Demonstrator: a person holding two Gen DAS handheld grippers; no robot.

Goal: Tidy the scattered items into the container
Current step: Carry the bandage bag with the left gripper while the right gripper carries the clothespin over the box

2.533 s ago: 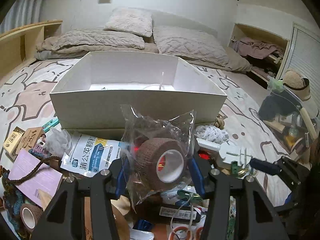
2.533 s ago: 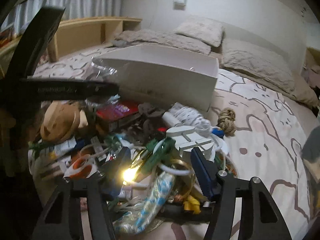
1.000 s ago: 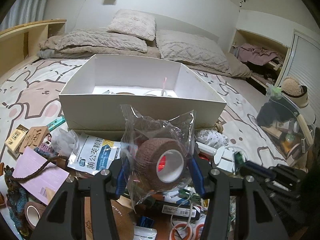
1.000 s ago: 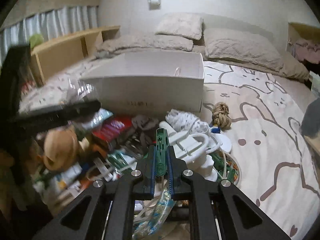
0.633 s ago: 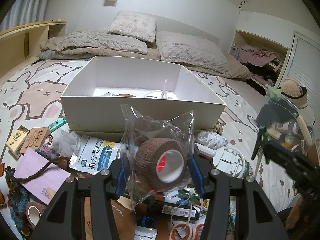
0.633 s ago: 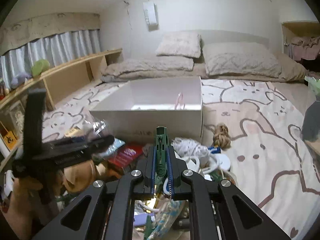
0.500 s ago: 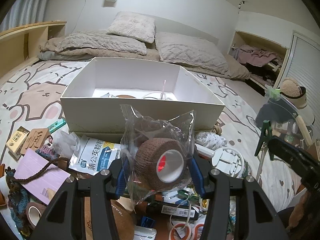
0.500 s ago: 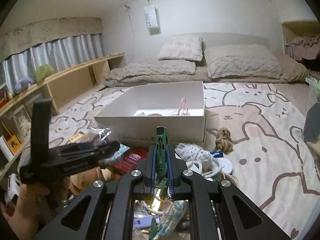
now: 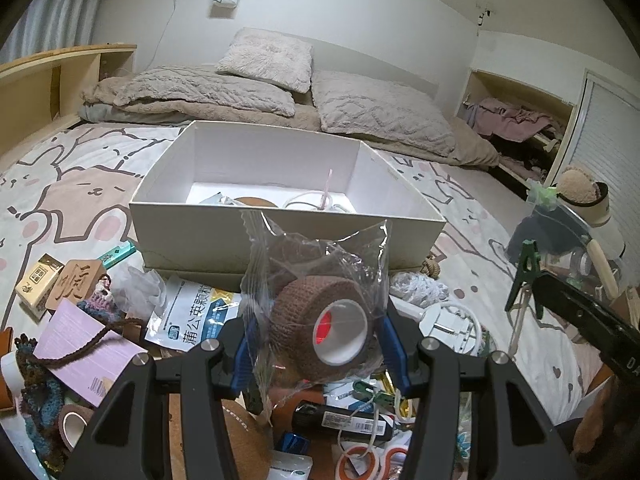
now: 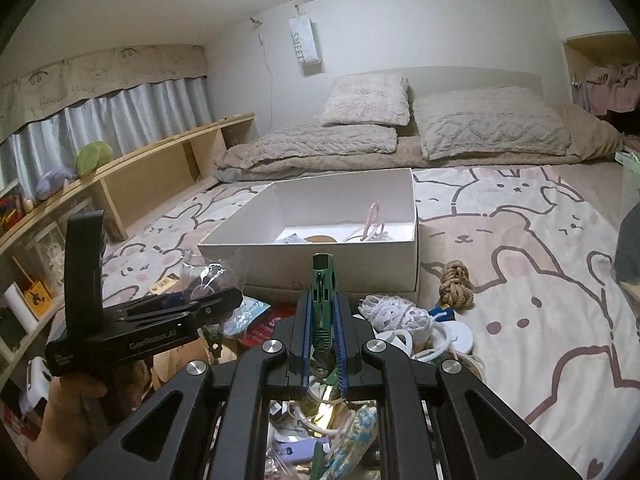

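Left gripper (image 9: 320,340) jaws pinching bagged roll (image 9: 324,328): light, soft, crinkly film slippery. Right gripper (image 10: 323,332) jaws pinching clip (image 10: 322,296): stiff, light. Both short of box (image 9: 280,236).

Beneath my jaws, a bed spread with a bunny-print blanket (image 10: 520,280) carries a white box (image 9: 248,240), open-topped. A knotted rope ball (image 10: 456,282) lies just beside its corner; a Chinese-labelled pouch (image 9: 196,316), a pink card (image 9: 84,344) and a carved wooden block (image 9: 74,284) lie scattered before it.
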